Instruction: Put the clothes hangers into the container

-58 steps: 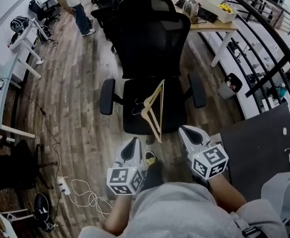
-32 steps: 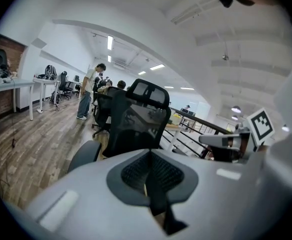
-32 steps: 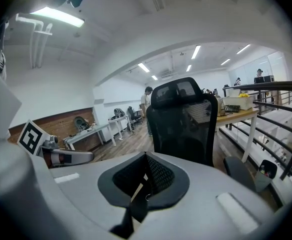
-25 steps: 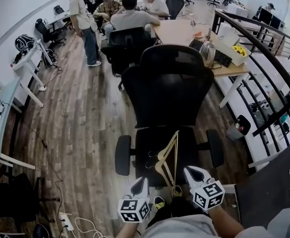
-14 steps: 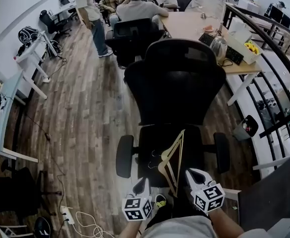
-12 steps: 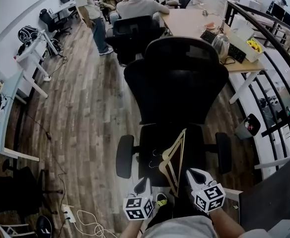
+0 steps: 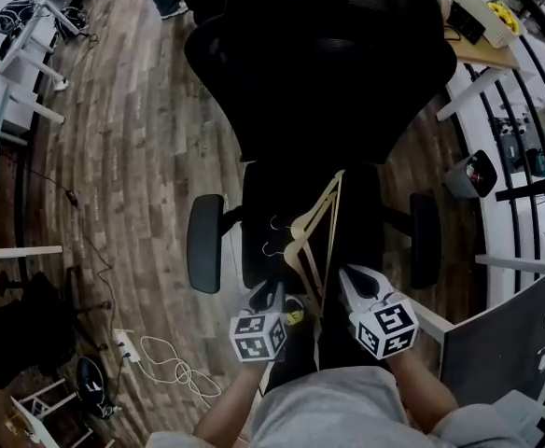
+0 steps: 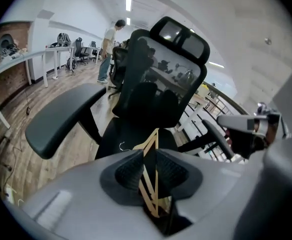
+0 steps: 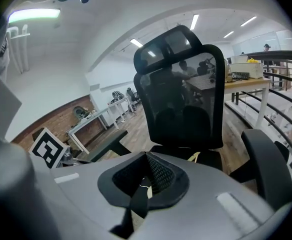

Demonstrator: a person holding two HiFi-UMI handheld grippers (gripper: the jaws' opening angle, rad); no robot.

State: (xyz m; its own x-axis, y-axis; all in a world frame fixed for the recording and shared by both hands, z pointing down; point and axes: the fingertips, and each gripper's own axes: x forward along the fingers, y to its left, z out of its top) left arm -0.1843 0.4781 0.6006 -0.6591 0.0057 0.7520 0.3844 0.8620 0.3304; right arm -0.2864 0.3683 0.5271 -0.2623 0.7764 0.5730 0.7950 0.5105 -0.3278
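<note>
Wooden clothes hangers lie overlapped on the seat of a black office chair, their metal hooks to the left. My left gripper hovers at the seat's front edge. Its jaws have just been opening, and in the left gripper view hanger wood shows in the narrow gap between the pads, which do not press on it. To the right of the hangers' near end is my right gripper. The right gripper view shows its pads together, with a pale hanger tip on the seat beyond.
The chair's armrests flank the seat and its tall backrest rises behind. Cables and a power strip lie on the wooden floor at left. A dark panel stands at lower right, beside a railing.
The head view has tipped down onto the chair, so the people and desks at the back are out of sight. Both grippers have dropped towards the seat's front edge. The hangers lie as before.
</note>
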